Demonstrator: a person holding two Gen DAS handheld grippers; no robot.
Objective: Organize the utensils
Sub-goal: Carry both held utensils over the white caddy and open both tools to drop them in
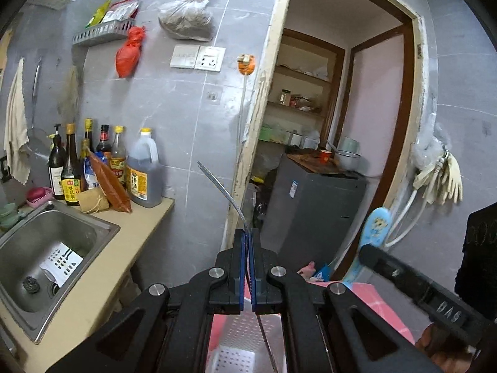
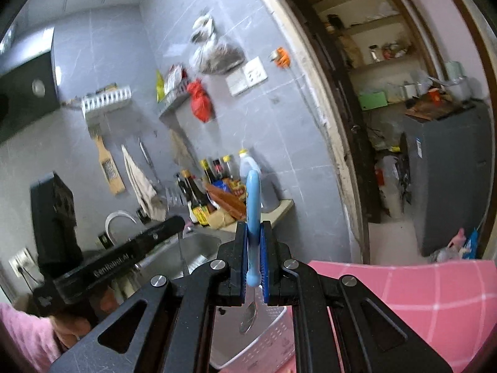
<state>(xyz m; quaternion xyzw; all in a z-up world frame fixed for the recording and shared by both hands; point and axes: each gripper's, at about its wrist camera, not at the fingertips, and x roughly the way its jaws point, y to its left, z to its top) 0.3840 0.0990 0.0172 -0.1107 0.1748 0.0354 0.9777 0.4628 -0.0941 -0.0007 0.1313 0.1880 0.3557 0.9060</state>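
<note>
Two utensils are held above a white basket (image 2: 267,338), one in each hand-held gripper.
Left hand-held gripper (image 1: 248,248) pinches a thin metal utensil (image 1: 217,183) leaning toward 11 o'clock; right hand-held gripper (image 2: 254,248) pinches a blue-handled spoon (image 2: 252,199), bowl hanging at 6 o'clock. Either could pivot between the pads and miss the basket. Bottle labels (image 1: 138,183) are too small to read; the left tool's side seems to say "GenRobot.AI".

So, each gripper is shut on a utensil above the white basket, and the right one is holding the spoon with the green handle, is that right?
Nearly: the spoon in the right gripper has a blue handle, not green, as the right wrist view shows. The left gripper is shut on a thin metal utensil, both above the white basket.
</note>
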